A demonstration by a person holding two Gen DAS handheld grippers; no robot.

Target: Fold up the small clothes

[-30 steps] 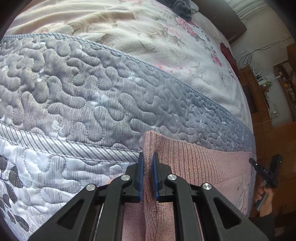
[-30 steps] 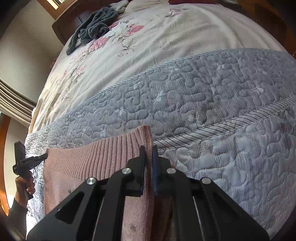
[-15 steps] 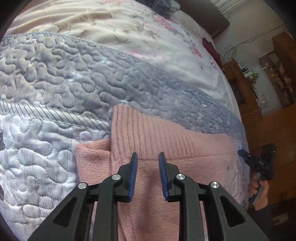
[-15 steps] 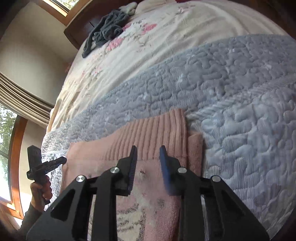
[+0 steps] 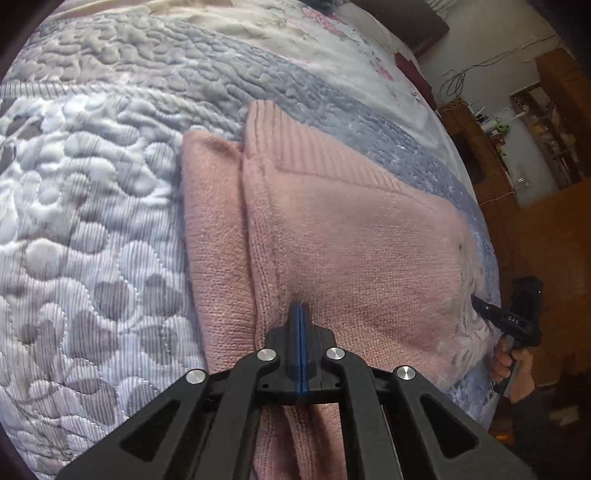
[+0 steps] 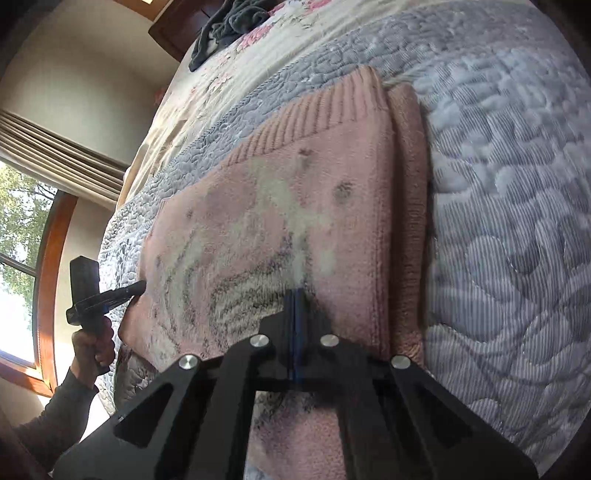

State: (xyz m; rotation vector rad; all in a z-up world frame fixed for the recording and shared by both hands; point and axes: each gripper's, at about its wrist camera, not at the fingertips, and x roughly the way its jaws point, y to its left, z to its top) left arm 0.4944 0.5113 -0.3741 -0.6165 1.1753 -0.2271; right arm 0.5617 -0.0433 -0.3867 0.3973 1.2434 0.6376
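Note:
A pink knit sweater (image 5: 351, 229) lies folded on the bed, its ribbed hem (image 5: 314, 155) at the far edge and a folded sleeve layer sticking out on its left. In the right wrist view the sweater (image 6: 295, 184) shows a cream and grey pattern. My left gripper (image 5: 300, 306) is shut, pads together with no cloth between them, tips touching the knit. My right gripper (image 6: 295, 292) is also shut with its tips on the patterned part. Each view shows the other gripper at the sweater's side edge, the right gripper (image 5: 487, 306) and the left gripper (image 6: 136, 286), held by a hand.
The sweater rests on a blue-grey quilted bedspread (image 5: 92, 221) over a floral cover (image 6: 207, 96). A dark grey garment (image 6: 221, 26) lies near the headboard. Wooden furniture (image 5: 517, 166) stands beyond the bed's right side, a window (image 6: 14, 240) on the left.
Both grippers let go of the ribbed hem, opened, drew back toward the near side of the sweater and shut again. The hem now lies flat at the far edge.

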